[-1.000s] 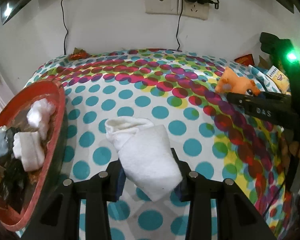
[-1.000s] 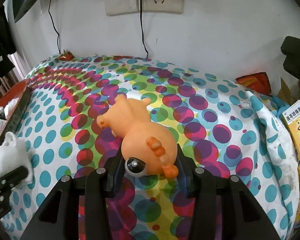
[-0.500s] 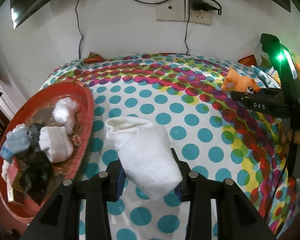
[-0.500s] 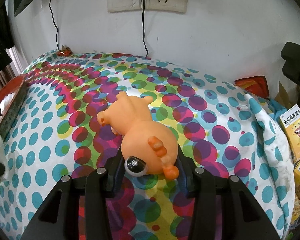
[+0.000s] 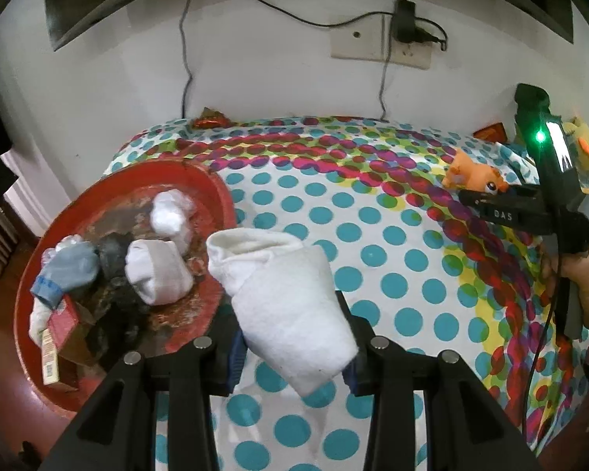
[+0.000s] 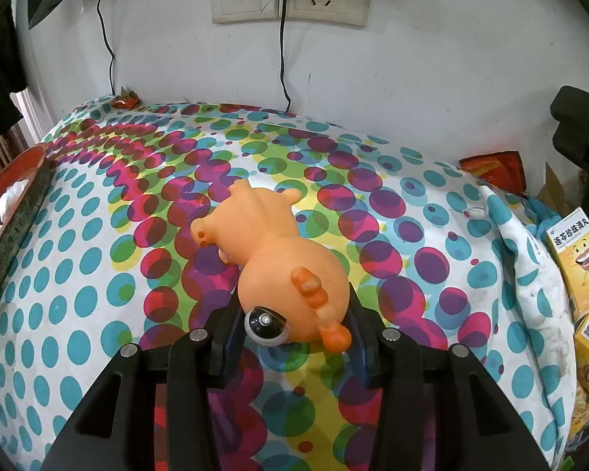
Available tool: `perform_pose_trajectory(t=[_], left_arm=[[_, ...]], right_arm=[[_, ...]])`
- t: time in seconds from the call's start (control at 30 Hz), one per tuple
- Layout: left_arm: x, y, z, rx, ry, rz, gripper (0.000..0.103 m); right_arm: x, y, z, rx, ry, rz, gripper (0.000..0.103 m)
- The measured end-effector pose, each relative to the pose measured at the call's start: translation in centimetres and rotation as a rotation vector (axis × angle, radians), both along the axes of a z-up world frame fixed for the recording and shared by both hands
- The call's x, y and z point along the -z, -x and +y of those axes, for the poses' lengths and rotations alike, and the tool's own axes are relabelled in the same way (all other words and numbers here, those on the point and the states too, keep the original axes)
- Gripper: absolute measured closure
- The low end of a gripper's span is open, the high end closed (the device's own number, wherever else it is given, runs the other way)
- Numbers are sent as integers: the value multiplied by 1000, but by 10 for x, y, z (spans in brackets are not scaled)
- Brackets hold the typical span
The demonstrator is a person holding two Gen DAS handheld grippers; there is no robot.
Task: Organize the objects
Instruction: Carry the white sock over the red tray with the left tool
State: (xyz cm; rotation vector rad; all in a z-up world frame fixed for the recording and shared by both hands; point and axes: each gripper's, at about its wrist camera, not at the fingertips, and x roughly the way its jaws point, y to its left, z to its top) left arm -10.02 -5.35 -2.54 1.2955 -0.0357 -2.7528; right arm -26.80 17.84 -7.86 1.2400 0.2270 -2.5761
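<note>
On the left I see the red tray (image 5: pixel 216 196) much more fully than a moment ago; it holds rolled socks (image 5: pixel 159 276), a blue sock (image 5: pixel 68 271) and a small box (image 5: pixel 61 318). My left hand-held gripper (image 5: pixel 292 337) has travelled toward it and a little upward, and its jaws are clamped on the white sock (image 5: pixel 286 298), which hangs above the dotted cloth (image 5: pixel 392 235) just beside the tray rim. I judge that the sock is near its place and that the next move is to carry it over the tray and let go. On the right, nothing has changed: my right hand-held gripper (image 6: pixel 294 337) is clamped on the head of the orange toy (image 6: pixel 278 267), whose body lies on the cloth of the surface. I think the toy waits for its turn.
</note>
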Motion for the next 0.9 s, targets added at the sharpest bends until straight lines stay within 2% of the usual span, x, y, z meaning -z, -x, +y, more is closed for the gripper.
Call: perform_pose_trajectory(t=[0.3,0.6,0.9], left_arm=[[-16,-7,-27,-71,-23,13,64],[-22,-10,-55,-138,-60,12,64],[-26,-11,-83,-213,-65,3,64]], right_arm=[[0,0,0,0,-1,0,61],[0,0,0,0,-1,0,61],[0,0,1,0,-1,0,61]])
